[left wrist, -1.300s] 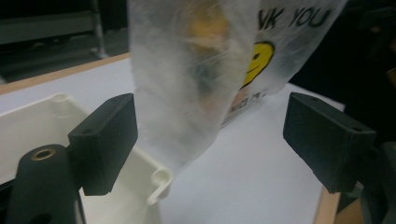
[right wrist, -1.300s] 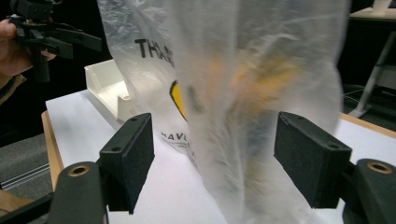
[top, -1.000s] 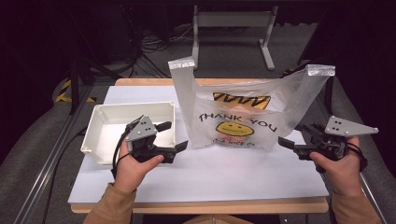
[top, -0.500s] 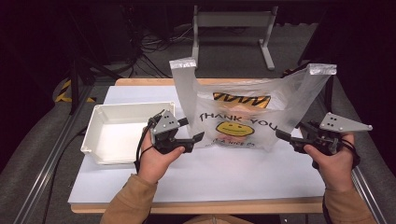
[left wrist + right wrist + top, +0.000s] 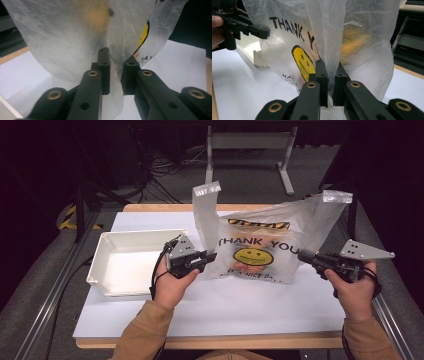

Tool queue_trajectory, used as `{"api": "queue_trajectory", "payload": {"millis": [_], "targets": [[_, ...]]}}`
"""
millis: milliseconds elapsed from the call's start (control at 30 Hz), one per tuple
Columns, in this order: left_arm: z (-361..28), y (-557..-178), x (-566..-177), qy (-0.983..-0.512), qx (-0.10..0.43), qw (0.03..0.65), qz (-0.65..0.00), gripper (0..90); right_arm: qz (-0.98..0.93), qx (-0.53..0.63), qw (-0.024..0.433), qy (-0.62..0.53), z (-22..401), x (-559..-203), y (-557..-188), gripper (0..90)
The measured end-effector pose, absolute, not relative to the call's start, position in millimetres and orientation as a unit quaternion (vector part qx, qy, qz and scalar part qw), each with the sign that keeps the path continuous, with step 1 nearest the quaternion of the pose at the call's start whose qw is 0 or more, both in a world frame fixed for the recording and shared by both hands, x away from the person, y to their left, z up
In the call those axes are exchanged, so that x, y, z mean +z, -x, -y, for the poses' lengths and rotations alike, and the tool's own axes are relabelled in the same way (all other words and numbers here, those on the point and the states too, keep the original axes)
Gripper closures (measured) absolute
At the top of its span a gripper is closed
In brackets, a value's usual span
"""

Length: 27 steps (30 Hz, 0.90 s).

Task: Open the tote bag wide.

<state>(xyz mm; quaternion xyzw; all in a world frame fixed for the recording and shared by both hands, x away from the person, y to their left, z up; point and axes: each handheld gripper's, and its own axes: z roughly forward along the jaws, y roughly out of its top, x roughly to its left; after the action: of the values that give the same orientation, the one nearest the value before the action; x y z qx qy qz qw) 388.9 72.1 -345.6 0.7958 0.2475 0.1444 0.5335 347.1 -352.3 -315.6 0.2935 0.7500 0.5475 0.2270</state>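
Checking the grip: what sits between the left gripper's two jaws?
A fold of the thin white plastic bag is pinched between the jaws of the left gripper, as the left gripper view shows.

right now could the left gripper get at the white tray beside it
Probably yes, but not at once: the white tray lies open just beside the left gripper with nothing between, yet its jaws have just closed on the plastic bag, so it must let go first.

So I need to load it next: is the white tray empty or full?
Empty: the white tray shows a bare white floor in the high view, nothing inside.
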Motion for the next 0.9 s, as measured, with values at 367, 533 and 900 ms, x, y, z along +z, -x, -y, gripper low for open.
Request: {"api": "queue_trajectory", "payload": {"millis": [367, 533, 900], "targets": [[-70.5, -397.3, -364.2, -0.823, 0.135, 0.482, -0.269, 89.3, -0.759, 0.527, 0.209, -0.320, 359.9, -337.8, -355.9, 88.3], [-64.6, -401.1, -375.9, -0.835, 0.135, 0.457, -0.275, 89.3, -0.765, 0.512, 0.196, -0.338, 362.5, -352.4, -362.2, 89.1], [-58.4, -404.9, -392.3, -0.852, 0.119, 0.431, -0.274, 88.3, -0.779, 0.489, 0.163, -0.357, 365.8, -376.9, -368.3, 89.4]]}}
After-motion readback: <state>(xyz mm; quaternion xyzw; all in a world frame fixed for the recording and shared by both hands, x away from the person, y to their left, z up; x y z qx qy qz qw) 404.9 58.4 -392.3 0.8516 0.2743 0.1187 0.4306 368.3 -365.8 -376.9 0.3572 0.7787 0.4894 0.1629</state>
